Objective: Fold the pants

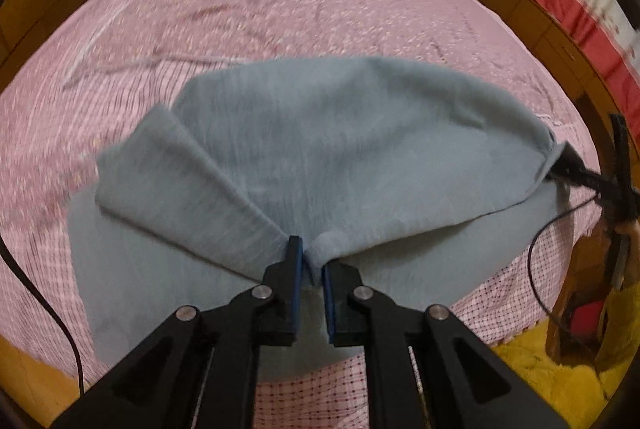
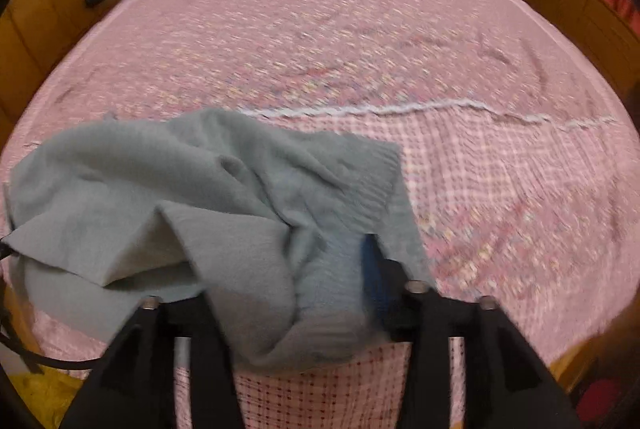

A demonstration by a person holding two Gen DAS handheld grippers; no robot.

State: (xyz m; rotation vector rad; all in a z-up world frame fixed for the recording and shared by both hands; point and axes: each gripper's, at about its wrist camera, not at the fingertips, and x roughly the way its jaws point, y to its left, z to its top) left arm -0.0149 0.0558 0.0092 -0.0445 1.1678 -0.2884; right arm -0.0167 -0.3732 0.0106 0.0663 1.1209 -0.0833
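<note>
Pants: we see the grey pants lying on the bed, partly lifted and doubled over, directly ahead of both tools.
Left tool: our left tool is pinched on a fold of the pants, blue pads nearly together.
Right tool: our right tool has cloth bunched between its fingers; we cannot tell if it is clamped.
Bedding: pink checked sheet spreads beyond and right of the right tool.
Cable: a black cable hangs left of the left tool.

Right tongs' left finger under pants (whole view motion-blurred)
</note>
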